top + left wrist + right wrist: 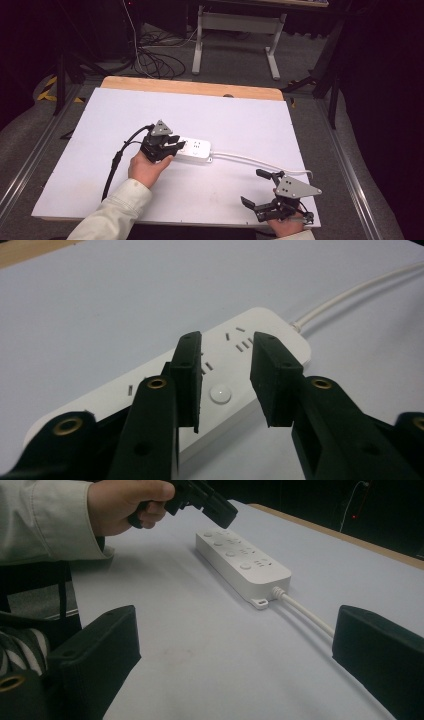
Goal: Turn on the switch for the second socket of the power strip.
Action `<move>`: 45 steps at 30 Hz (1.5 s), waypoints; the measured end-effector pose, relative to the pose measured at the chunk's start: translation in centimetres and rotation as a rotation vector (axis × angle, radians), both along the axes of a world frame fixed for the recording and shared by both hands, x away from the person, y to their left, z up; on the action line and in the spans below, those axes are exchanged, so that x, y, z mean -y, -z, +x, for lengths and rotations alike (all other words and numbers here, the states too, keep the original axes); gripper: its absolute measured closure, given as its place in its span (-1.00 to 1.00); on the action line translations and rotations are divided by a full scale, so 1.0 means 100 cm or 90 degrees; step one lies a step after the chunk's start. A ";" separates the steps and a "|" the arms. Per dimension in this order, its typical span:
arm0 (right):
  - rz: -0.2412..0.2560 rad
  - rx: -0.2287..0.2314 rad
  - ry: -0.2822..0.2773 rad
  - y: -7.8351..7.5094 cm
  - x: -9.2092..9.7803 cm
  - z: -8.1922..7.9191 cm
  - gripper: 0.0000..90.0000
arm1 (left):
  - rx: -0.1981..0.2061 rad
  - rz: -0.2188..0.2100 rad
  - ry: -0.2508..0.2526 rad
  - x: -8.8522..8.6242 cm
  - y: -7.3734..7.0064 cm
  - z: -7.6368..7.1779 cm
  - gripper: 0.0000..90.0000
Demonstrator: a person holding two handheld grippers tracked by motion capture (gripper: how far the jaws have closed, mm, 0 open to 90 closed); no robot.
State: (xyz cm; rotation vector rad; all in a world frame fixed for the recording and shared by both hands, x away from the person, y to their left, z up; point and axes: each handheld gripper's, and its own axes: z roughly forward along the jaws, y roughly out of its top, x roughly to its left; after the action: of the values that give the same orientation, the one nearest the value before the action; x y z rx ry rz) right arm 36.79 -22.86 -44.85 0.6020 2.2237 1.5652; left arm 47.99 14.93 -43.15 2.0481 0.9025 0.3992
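A white power strip was seen lying flat near the middle of the white table, its white cord trailing off toward the right edge; the left gripper was held just above the strip's left end, its jaws parted by a narrow gap with nothing pinched between them; in the left gripper view, a round button on the strip was framed between the two jaws; the right gripper was kept well apart from the strip, near the table's front right corner, its jaws spread wide and empty; in the right gripper view, the cord was seen running past the jaw at the right of that view.
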 end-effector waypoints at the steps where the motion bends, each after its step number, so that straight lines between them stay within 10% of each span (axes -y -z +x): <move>1: 0.000 0.000 0.000 0.000 0.000 0.000 -0.88 | 0.007 -0.003 0.002 0.000 -0.003 -0.002 0.42; 24: -0.001 0.000 0.002 0.000 0.001 -0.001 -0.88 | 0.076 -0.058 0.054 -0.008 -0.038 -0.032 0.02; 45: -0.003 -0.001 0.005 0.000 0.002 -0.003 -0.88 | 0.094 -0.008 0.069 -0.012 -0.053 -0.047 -0.37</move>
State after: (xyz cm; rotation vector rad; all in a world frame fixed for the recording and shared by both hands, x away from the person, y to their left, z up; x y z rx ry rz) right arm 36.53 -23.03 -44.84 0.6093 2.2232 1.5555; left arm 43.25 16.11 -37.82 2.0159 0.7006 0.4773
